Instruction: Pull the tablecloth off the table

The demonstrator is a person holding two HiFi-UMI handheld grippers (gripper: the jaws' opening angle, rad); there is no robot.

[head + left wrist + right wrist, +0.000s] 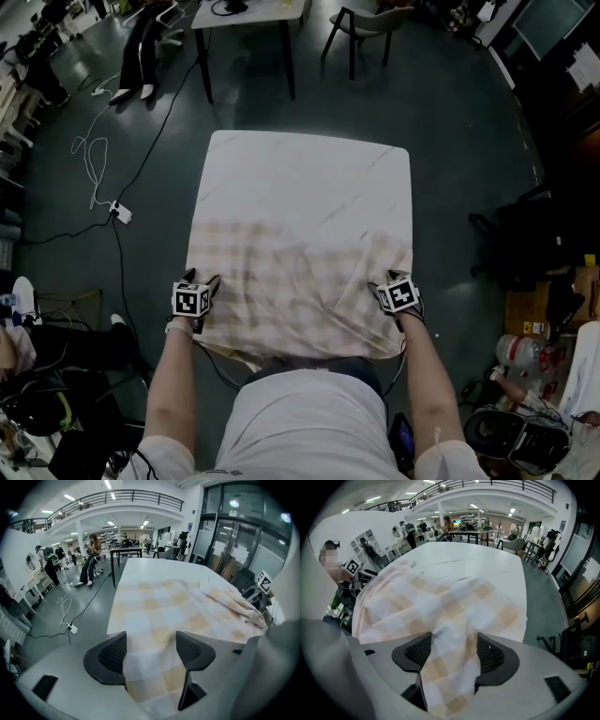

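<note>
Your left tongs (200, 281) and right tongs (387, 281) gape released at the counter's (309, 169) near corners, with the tablecloth (300, 277) lying slack between their jaws.

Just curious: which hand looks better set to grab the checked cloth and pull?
Probably the right. Both grippers are open over the tablecloth at the near edge of the table, but a bunched fold rises between the jaws of the right gripper; at the left gripper it lies flatter.
</note>
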